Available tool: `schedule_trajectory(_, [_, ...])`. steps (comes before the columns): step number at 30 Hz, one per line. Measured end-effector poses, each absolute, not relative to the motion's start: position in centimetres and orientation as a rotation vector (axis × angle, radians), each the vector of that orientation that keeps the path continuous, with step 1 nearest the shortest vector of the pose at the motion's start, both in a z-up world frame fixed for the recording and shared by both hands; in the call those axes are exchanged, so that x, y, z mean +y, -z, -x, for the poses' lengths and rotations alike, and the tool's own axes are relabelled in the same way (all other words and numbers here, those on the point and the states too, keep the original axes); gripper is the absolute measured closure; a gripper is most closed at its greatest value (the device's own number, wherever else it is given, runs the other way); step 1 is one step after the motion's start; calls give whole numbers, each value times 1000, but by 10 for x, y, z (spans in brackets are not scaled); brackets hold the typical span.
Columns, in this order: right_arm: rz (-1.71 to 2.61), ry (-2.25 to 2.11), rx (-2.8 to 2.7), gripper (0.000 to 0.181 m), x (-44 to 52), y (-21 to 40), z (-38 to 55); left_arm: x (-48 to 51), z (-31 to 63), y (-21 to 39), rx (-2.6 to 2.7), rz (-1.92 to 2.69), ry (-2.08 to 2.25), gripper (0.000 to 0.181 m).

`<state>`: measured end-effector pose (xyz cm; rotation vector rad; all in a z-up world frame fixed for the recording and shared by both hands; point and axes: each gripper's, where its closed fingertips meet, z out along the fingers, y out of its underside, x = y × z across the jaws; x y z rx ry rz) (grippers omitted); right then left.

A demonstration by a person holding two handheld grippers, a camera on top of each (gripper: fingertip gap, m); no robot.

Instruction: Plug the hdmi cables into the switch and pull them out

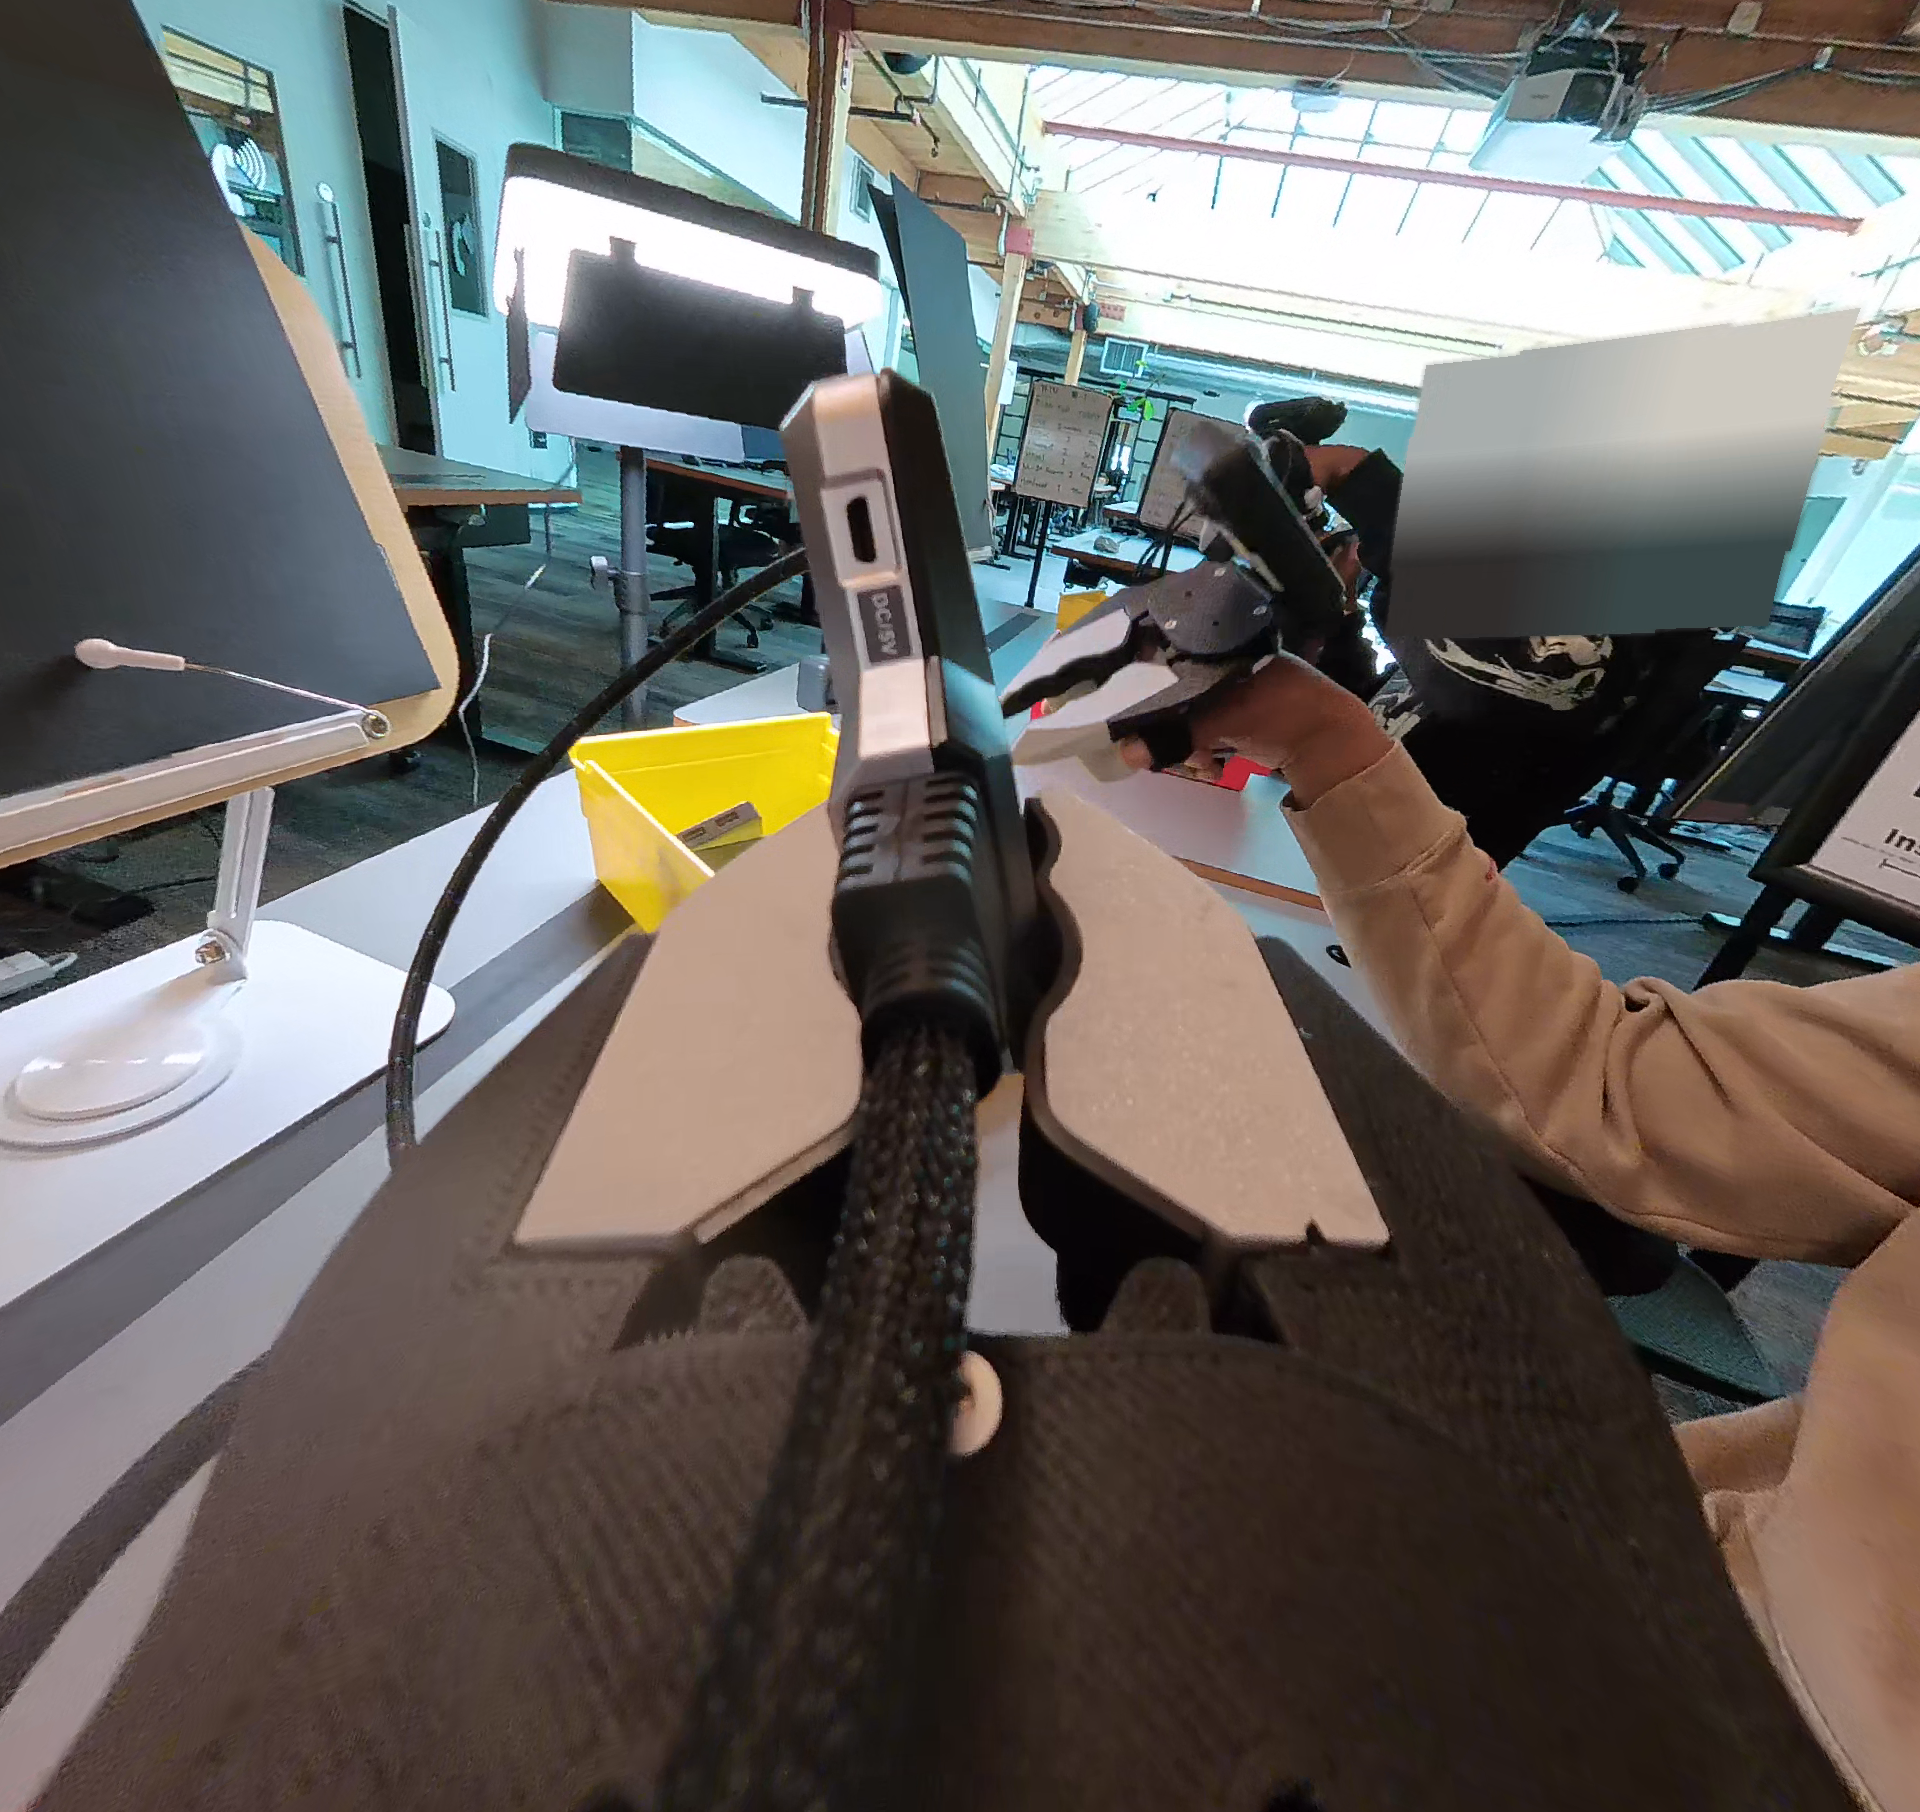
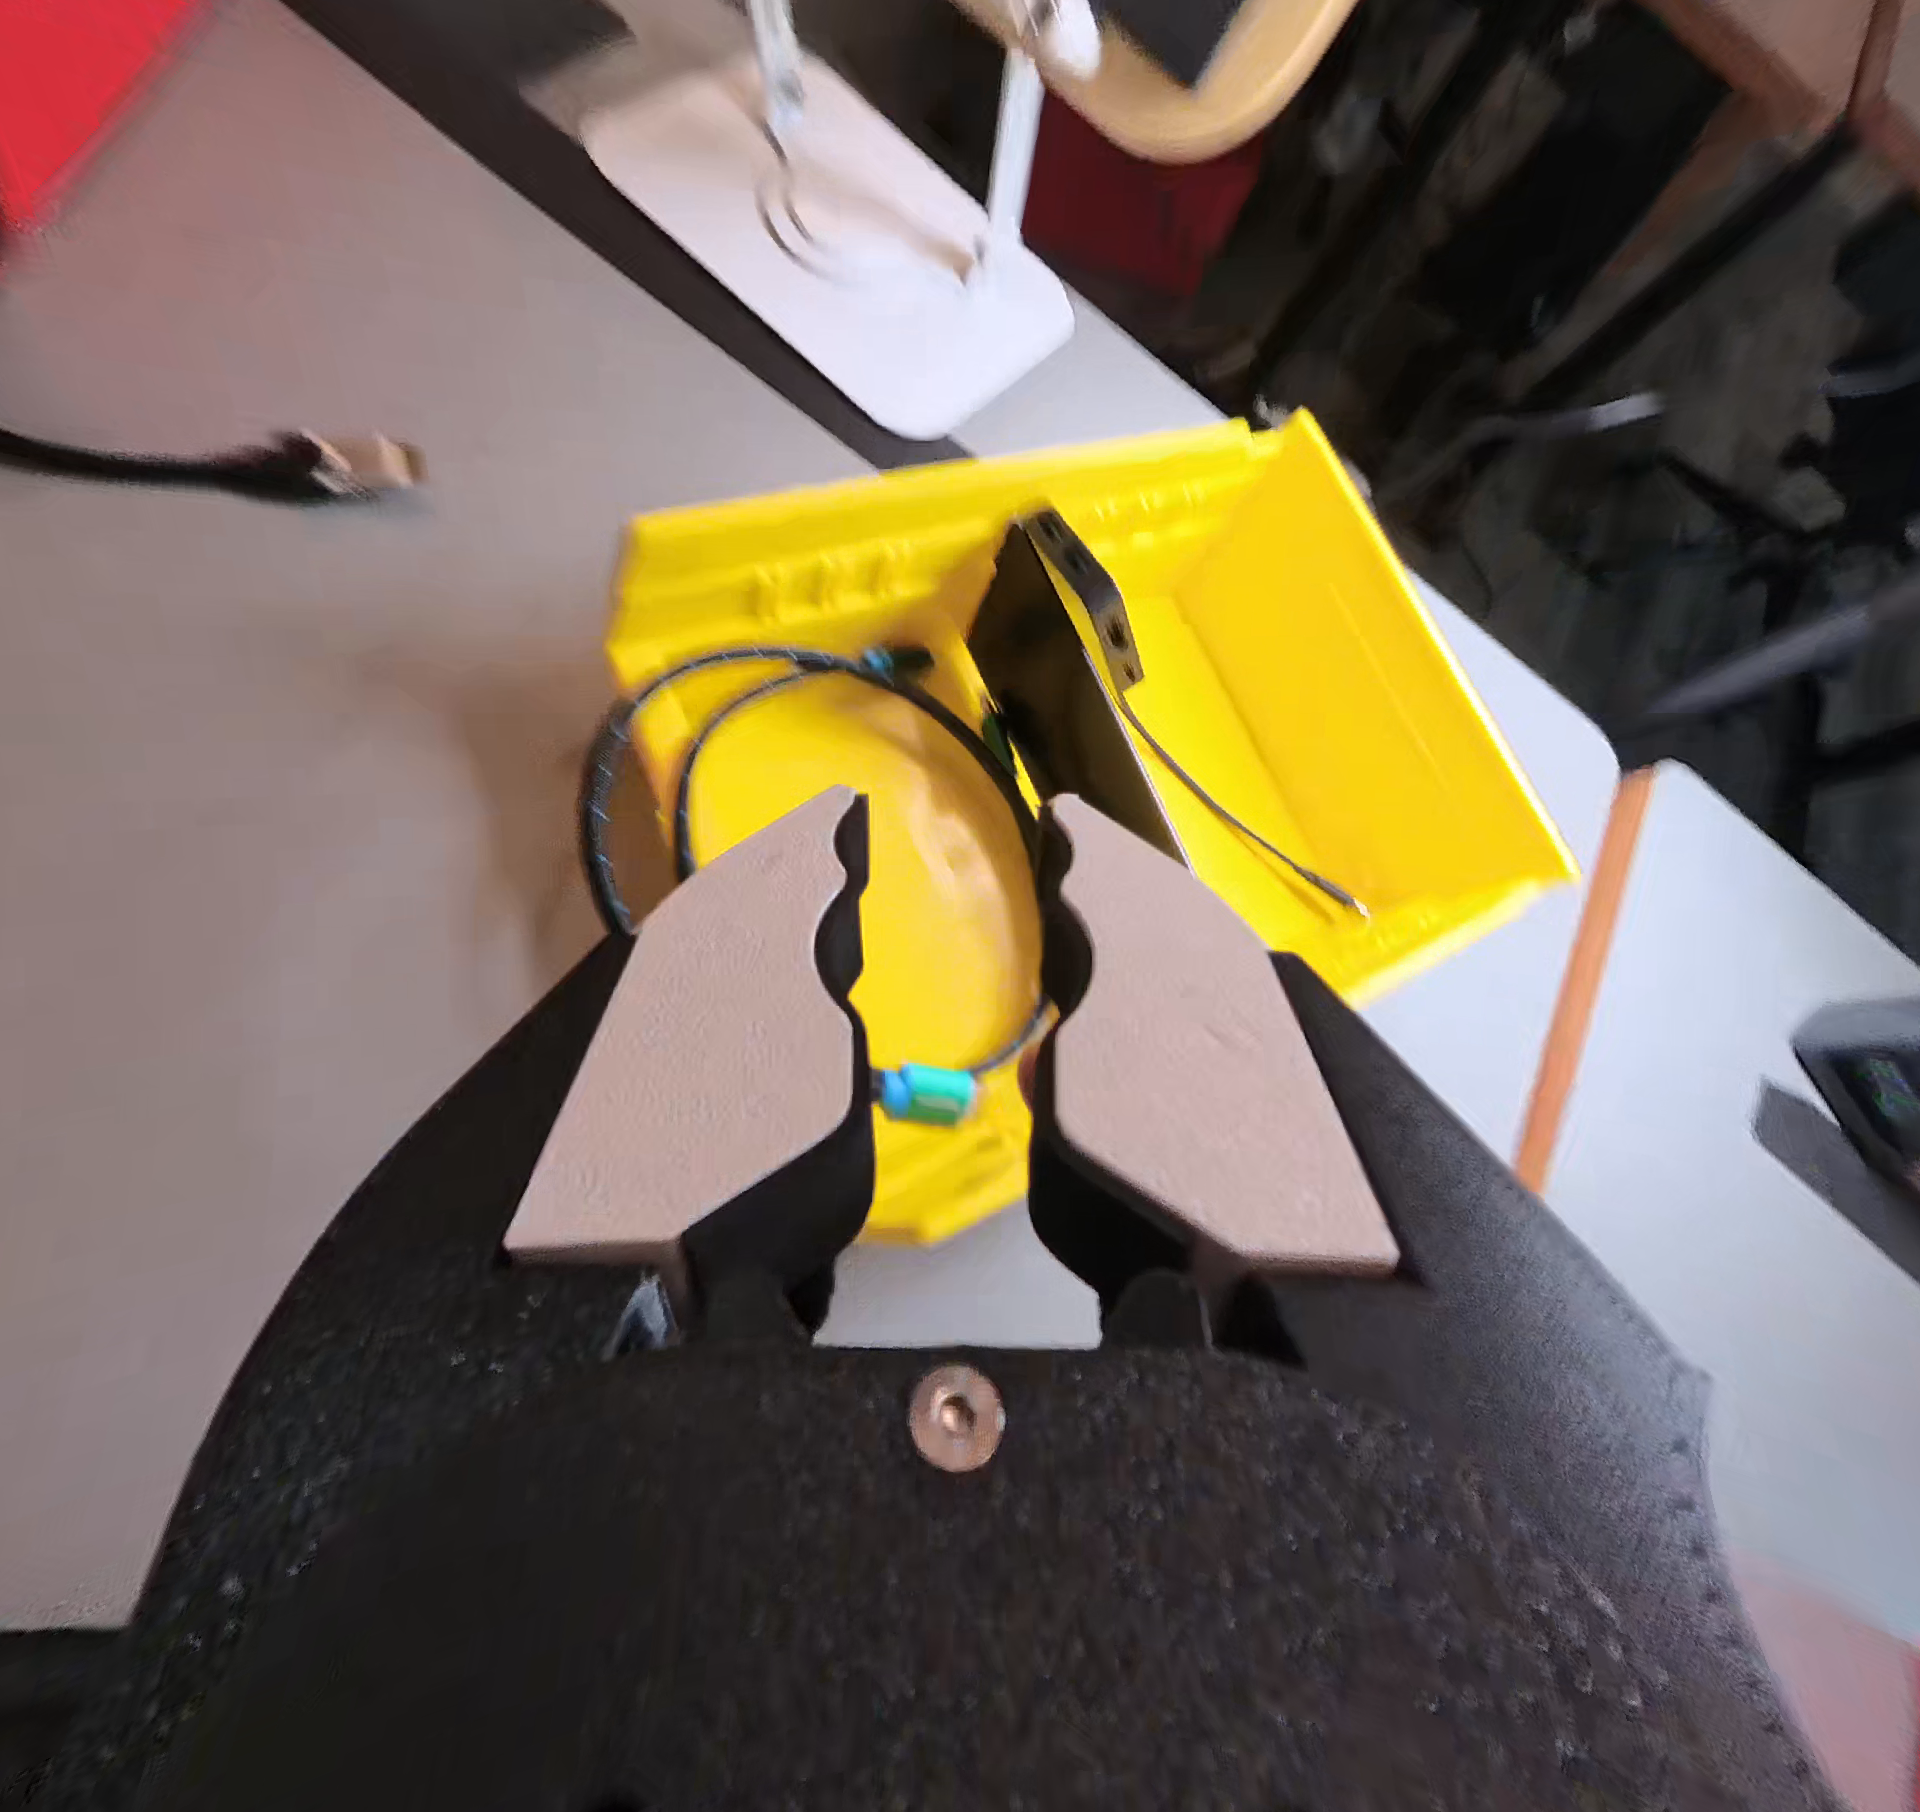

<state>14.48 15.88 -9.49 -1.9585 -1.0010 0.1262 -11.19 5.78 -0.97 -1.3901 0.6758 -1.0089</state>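
Note:
In the left wrist view, my left gripper [image 1: 930, 817] is shut on the grey and black HDMI switch [image 1: 883, 557] and holds it upright above the table. A black braided HDMI cable [image 1: 883, 1243] is plugged into the switch's near end between my fingers. One side port on the switch is empty. A black cable [image 1: 457, 889] arcs off to the left. My right gripper [image 1: 1070, 702] hovers just right of the switch. In the right wrist view, it [image 2: 954, 801] is open and empty above a yellow bin [image 2: 1351, 723]. A loose HDMI plug [image 2: 343, 463] lies on the table, left.
The yellow bin [image 1: 707, 775] holds a coiled thin cable [image 2: 810, 682] with a teal connector [image 2: 925, 1092] and a black flat device [image 2: 1060, 682]. A white stand base [image 1: 156, 1035] sits at the table's edge. A red bin [image 2: 83, 48] lies far left. A person's sleeve [image 1: 1558, 1035] reaches in from the right. About 30 centimetres separates my left fingertips from my right. Left tips and right tips are each some 25 centimetres from the loose HDMI plug [image 2: 343, 463].

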Motion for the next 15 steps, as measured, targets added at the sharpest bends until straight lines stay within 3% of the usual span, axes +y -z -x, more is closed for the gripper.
schedule_trajectory(1, [1895,-214,-1010,152,153,84,-131,57,109,11,683,1393,1013,157])
schedule_trajectory(7, [1463,-878,-1078,163,88,19,-32,52,89,16,723,1370,1071,157])
schedule_trajectory(15, [1175,-1446,-859,155,46,-17,37,37,52,17,770,1268,1170,156])
